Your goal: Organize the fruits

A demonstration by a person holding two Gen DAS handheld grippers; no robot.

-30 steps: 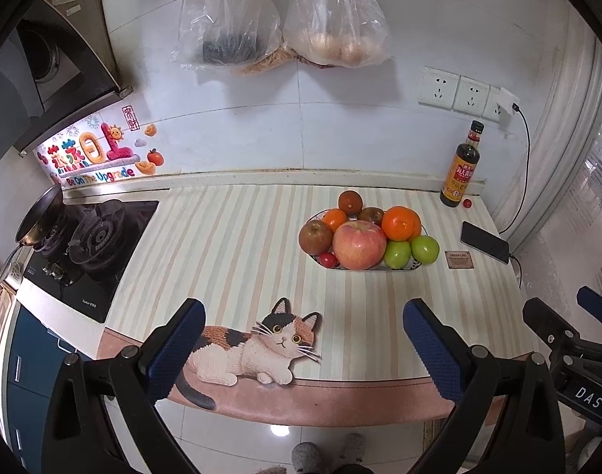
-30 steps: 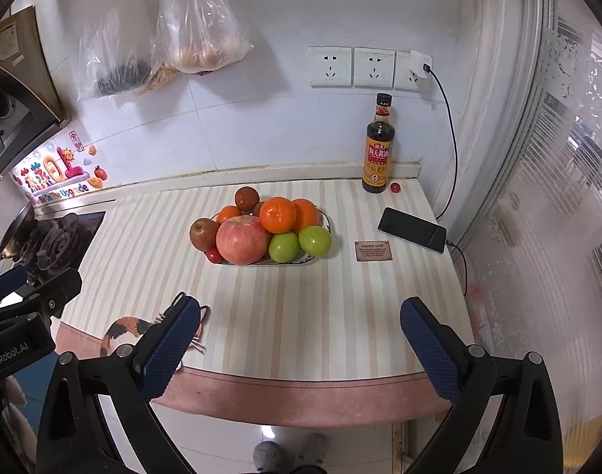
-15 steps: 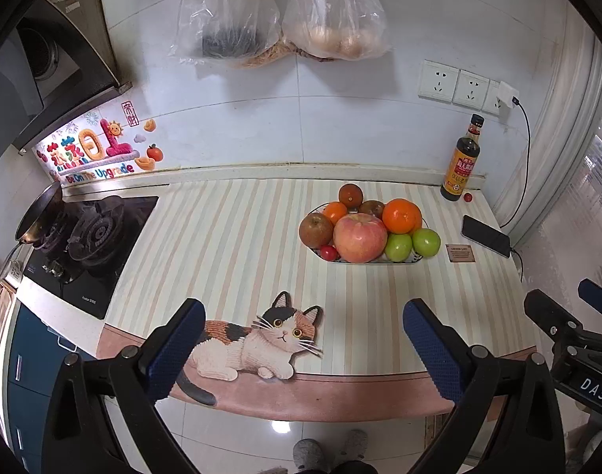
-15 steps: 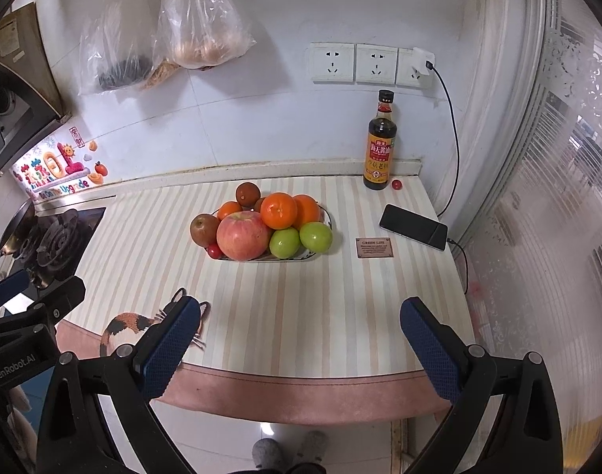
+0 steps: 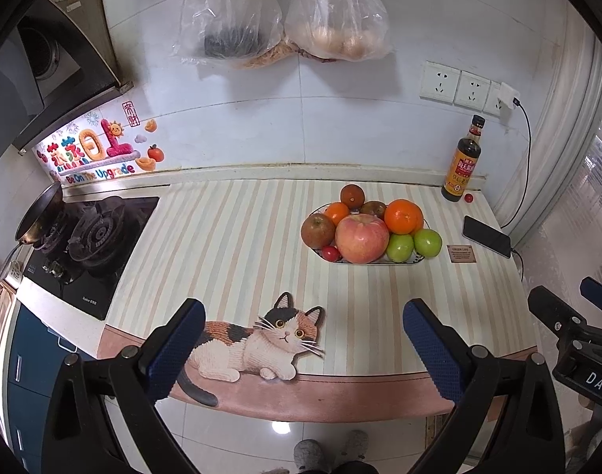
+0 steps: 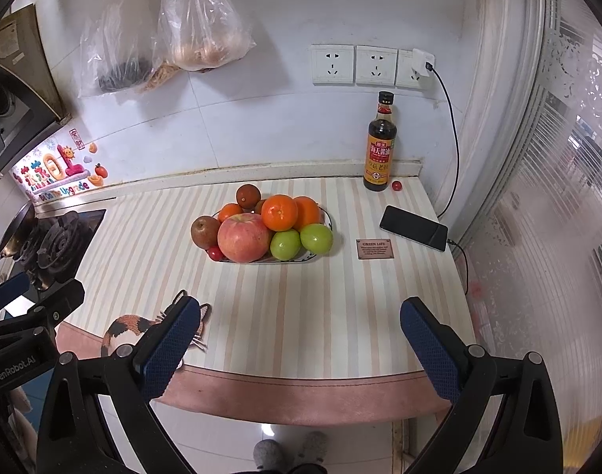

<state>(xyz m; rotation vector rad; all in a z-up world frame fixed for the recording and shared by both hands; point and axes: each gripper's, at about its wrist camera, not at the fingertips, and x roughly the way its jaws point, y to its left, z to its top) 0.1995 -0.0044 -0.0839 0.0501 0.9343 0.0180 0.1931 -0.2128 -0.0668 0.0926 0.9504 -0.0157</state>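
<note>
Both the left tongs [image 5: 303, 349] and the right tongs [image 6: 301, 349] hang released and empty above the near edge of the striped table [image 6: 301, 316]. Farther back, well apart from them, the fruit is piled on a plate [image 6: 307, 256]: a big apple [image 6: 243, 237], oranges and green fruits.
</note>
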